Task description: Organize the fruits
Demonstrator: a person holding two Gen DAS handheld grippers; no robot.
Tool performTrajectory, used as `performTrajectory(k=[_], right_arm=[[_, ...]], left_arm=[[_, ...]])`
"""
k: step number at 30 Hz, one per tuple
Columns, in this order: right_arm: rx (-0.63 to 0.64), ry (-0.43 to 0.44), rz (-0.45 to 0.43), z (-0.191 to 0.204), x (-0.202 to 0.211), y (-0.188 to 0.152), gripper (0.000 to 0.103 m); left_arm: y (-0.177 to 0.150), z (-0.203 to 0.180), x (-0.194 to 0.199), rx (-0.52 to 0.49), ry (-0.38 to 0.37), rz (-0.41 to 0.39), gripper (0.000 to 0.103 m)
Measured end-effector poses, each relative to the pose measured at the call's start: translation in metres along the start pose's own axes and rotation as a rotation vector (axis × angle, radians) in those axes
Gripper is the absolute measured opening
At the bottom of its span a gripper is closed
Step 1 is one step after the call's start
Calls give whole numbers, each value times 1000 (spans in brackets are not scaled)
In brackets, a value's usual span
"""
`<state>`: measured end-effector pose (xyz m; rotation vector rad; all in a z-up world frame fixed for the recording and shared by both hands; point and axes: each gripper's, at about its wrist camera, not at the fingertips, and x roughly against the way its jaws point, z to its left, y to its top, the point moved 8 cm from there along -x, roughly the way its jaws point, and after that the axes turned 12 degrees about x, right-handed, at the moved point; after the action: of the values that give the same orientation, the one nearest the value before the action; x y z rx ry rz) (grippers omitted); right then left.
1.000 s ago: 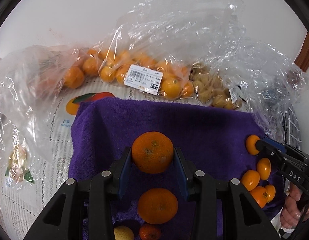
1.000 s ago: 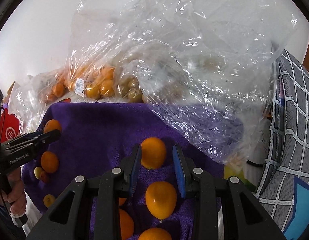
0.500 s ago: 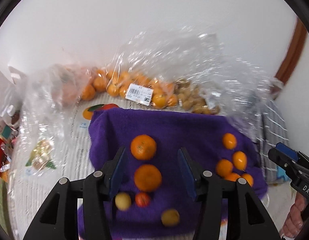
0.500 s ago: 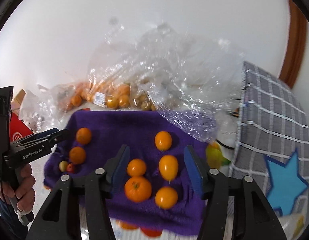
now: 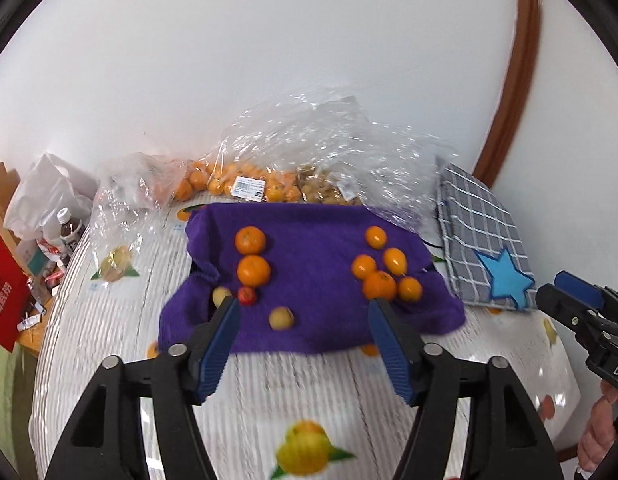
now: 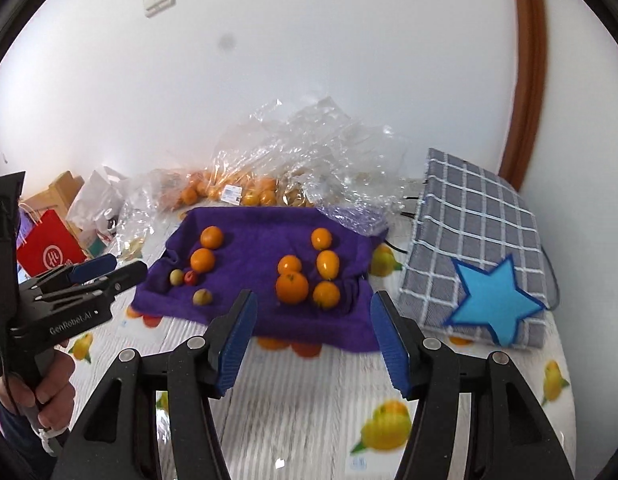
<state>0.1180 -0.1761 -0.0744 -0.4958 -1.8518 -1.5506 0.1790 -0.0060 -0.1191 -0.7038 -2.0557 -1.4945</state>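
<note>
Fruits sat sorted on the purple towel (image 6: 245, 236): two mandarins (image 5: 251, 254) with three small fruits (image 6: 191, 283) at the left, five orange ones (image 6: 305, 270) clustered at the right (grouped by kind, I judged). My left gripper (image 5: 303, 330) and right gripper (image 6: 311, 330) hovered empty, jaws spread wide, short of the towel. Plastic bags (image 6: 245, 190) of more fruit lay behind, a checked cloth (image 6: 475, 248) alongside.

"GenRobot.AI" on left gripper (image 6: 105, 272); "DA" on right gripper (image 5: 565, 300).

Bright, even light, soft shadows; fisheye bending and dark corners, slight motion blur throughout.
</note>
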Motion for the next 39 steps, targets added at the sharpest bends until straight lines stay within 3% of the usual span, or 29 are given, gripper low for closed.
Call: performTrajectory(k=[2, 8, 13, 18, 39], right_arm=[[3, -30, -19, -2, 17, -9, 79], [-15, -86, -105, -5, 66, -36, 98], [-28, -141, -95, -8, 86, -56, 99], [-59, -129, -105, -10, 96, -67, 99], [-21, -126, -117, 9, 106, -72, 99]], left_arm=[[-12, -5, 14, -1, -5, -7, 73], [-35, -9, 53, 4, -20, -44, 88], [-47, -13, 75, -8, -25, -77, 93], [-52, -15, 91, -10, -28, -108, 94], [-55, -1, 99, 23, -10, -133, 94]])
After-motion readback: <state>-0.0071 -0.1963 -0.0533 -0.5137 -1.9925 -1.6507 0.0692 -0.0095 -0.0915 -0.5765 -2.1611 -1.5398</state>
